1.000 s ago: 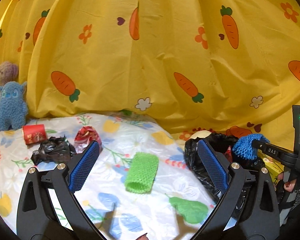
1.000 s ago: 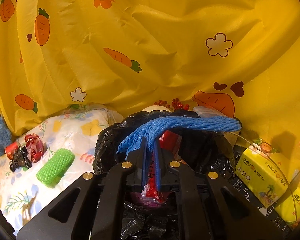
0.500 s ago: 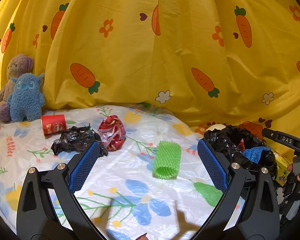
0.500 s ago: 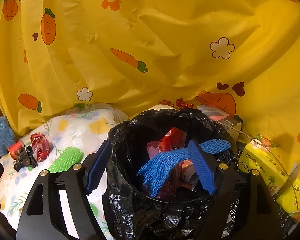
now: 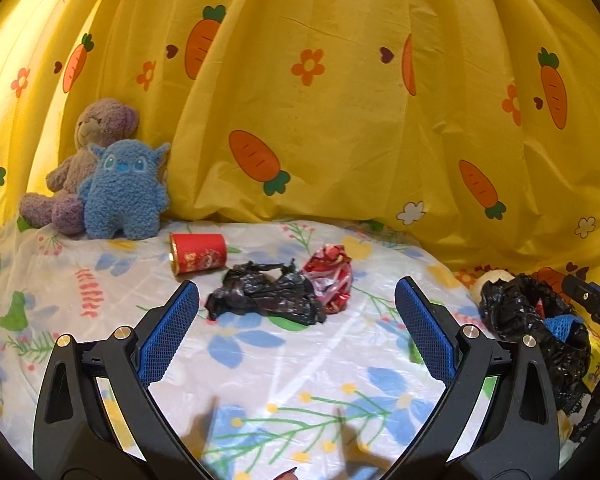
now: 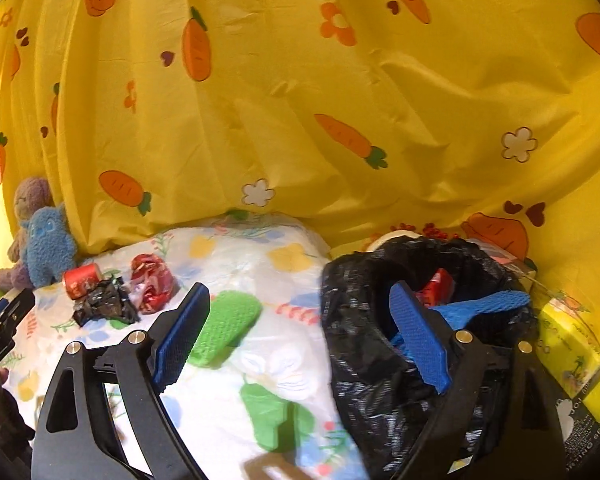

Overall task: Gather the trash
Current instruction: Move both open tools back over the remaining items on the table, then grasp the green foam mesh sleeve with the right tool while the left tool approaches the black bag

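Observation:
My left gripper (image 5: 296, 324) is open and empty above the floral sheet, facing a crumpled black plastic bag (image 5: 266, 294), a red foil wrapper (image 5: 331, 276) and a red can (image 5: 198, 253) lying on its side. My right gripper (image 6: 300, 340) is open and empty at the left rim of the black-lined trash bin (image 6: 380, 320). The blue foam net (image 6: 484, 306) lies inside the bin, which also shows at the right of the left wrist view (image 5: 536, 320). A green foam net (image 6: 224, 326) lies on the sheet by my right gripper's left finger.
Two plush toys, blue (image 5: 124, 190) and purple (image 5: 88, 148), sit at the back left against the yellow carrot curtain (image 5: 340, 120). Yellow tissue packs (image 6: 576, 344) stand right of the bin. The floral sheet (image 5: 280, 368) covers the table.
My right gripper opened and dropped the blue foam net into the bin, then swung left. My left gripper turned left, from the green net toward the black bag, wrapper and can.

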Motion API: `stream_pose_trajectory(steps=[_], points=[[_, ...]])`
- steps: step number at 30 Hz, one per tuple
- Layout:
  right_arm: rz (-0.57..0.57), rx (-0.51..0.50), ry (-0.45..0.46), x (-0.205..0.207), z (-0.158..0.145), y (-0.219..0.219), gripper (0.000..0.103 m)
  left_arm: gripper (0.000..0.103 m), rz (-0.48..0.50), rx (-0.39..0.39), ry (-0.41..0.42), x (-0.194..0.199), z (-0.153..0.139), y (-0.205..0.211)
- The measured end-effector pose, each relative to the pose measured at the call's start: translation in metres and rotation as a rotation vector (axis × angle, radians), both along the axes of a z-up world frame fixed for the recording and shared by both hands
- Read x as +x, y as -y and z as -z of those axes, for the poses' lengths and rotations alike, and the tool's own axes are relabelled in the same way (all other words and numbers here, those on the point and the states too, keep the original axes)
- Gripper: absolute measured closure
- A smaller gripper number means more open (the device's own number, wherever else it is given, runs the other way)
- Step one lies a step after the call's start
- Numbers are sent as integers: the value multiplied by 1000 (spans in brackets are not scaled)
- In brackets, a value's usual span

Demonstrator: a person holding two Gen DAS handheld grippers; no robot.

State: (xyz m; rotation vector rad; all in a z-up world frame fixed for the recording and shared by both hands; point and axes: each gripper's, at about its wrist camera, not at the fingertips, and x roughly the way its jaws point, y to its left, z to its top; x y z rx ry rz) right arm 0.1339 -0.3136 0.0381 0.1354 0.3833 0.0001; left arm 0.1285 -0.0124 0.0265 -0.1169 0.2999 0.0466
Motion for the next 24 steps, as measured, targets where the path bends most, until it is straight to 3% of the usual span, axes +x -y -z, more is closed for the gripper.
stream_pose_trajectory(steps=[5, 10, 24], points=[[-106, -40, -42, 21, 11, -62, 15, 6, -72, 9, 4, 1, -5, -35], [-121, -55, -113, 51, 27, -95, 15, 6, -125, 21, 3, 5, -7, -61], [-42, -89, -301, 112, 66, -100, 22, 6, -80, 17, 17, 31, -14, -63]])
